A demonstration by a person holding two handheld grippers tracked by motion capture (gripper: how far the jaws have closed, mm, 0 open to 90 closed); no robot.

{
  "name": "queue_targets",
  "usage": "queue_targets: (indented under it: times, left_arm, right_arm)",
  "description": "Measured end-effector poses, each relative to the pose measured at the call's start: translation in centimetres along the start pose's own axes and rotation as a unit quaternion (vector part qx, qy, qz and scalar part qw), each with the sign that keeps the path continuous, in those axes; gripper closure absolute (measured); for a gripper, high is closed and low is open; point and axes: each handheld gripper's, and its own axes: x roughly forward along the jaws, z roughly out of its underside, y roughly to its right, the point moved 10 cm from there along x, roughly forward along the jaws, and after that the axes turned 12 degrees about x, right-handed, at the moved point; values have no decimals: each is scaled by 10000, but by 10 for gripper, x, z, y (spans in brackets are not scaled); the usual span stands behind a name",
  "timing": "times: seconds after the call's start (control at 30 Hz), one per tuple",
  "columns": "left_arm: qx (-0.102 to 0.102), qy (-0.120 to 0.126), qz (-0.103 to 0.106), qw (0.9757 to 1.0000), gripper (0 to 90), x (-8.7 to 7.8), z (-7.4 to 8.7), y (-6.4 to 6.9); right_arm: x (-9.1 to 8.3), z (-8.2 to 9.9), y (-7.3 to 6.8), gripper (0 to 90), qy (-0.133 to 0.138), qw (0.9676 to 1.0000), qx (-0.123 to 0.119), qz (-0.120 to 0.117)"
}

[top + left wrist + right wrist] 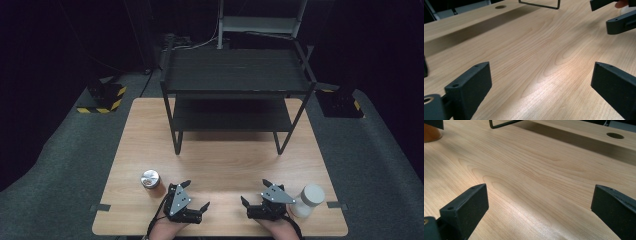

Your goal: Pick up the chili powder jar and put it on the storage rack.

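The left tool rests low on the tabletop with its jaws spread wide and nothing between them; the left gripper view has bare wood between its two black jaws. The right tool sits the same way — jaws apart, empty, aimed inward toward the left one. Just left of the left tool stands a can with a silver top, upright, close to the tool but apart from it; its brown side edges into the right gripper view. Just right of the right tool stands a white jar, upright, very near the hand, though I cannot tell whether they touch. Farther back stands a black rack with two shelves, both bare. By the look of it, nothing is done yet — neither container is grasped, and both would still need picking up and, likely, shelving.
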Motion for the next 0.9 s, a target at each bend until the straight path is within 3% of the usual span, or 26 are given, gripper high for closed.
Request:
queue_targets:
  times: [0.17, 0.33, 0.7, 0.9]
  left_arm:
    - [-58, -3, 21, 10000, 30, -2, 1, -2]
    - [-17, 23, 39, 10000, 17, -4, 2, -1]
    - [-139, 55, 80, 9999, 5, -5, 3, -4]
    - [-72, -23, 174, 9998, 4, -5, 2, -3]
  right_arm:
    - [1, -1, 4, 4, -23, 9998, 180, -82]
    - [-1, 0, 1, 3, -35, 9999, 99, -76]
    - [0, -1, -3, 5, -137, 9999, -38, -21]
    - [0, 0, -4, 6, -152, 9999, -40, -70]
